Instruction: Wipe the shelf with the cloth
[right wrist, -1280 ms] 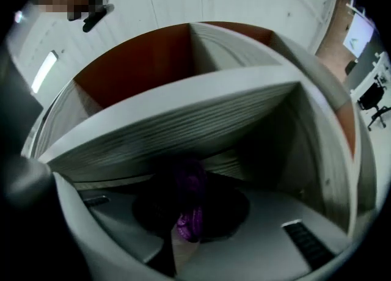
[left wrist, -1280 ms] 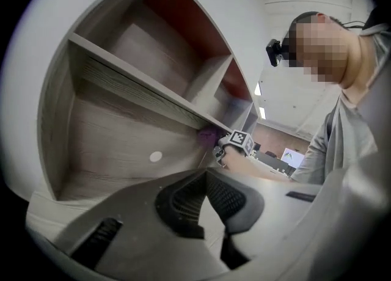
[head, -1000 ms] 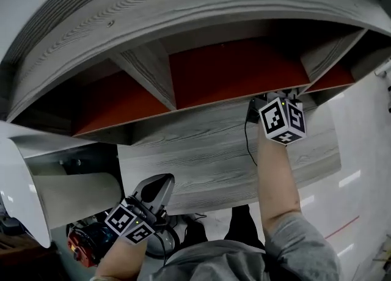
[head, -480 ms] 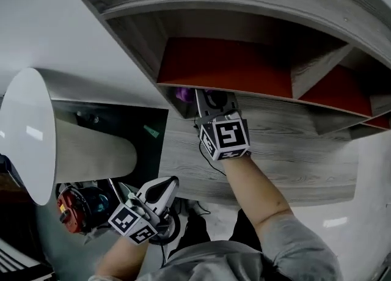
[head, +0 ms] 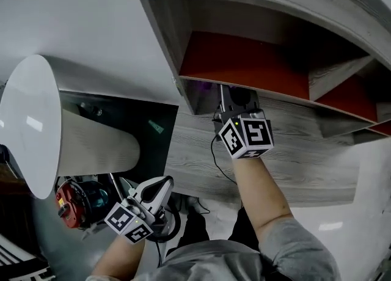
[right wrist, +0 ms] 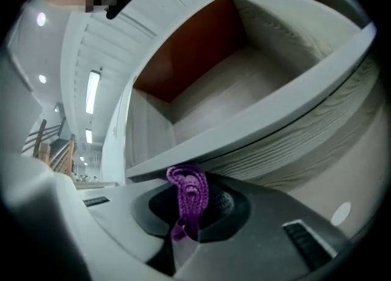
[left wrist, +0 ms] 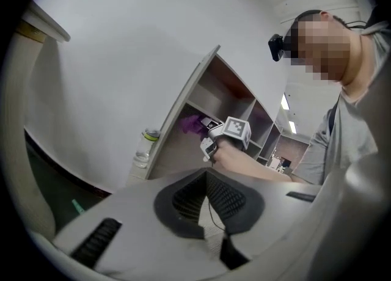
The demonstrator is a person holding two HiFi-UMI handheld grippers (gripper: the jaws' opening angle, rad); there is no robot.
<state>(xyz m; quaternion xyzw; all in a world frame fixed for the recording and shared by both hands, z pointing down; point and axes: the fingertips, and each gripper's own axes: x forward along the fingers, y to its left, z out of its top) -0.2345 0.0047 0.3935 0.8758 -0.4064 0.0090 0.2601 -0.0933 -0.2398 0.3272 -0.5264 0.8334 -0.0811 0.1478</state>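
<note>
Low left: left gripper [head: 156, 191], jaws together, empty. Centre: right gripper [head: 235, 101] clamped on purple cloth [right wrist: 189, 195], at near-left front edge of shelf [head: 305, 133]. Cloth looks soft, light, limp. Prob. best pinched at a bunched fold w/ the rest free.

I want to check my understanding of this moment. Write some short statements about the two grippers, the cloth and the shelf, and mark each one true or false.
1. The right gripper is shut on a purple cloth. True.
2. The left gripper is inside a compartment of the shelf. False: it hangs low, away from the shelf.
3. The back panels of the shelf are blue. False: they are red.
4. The left gripper holds nothing. True: its jaws are together.
</note>
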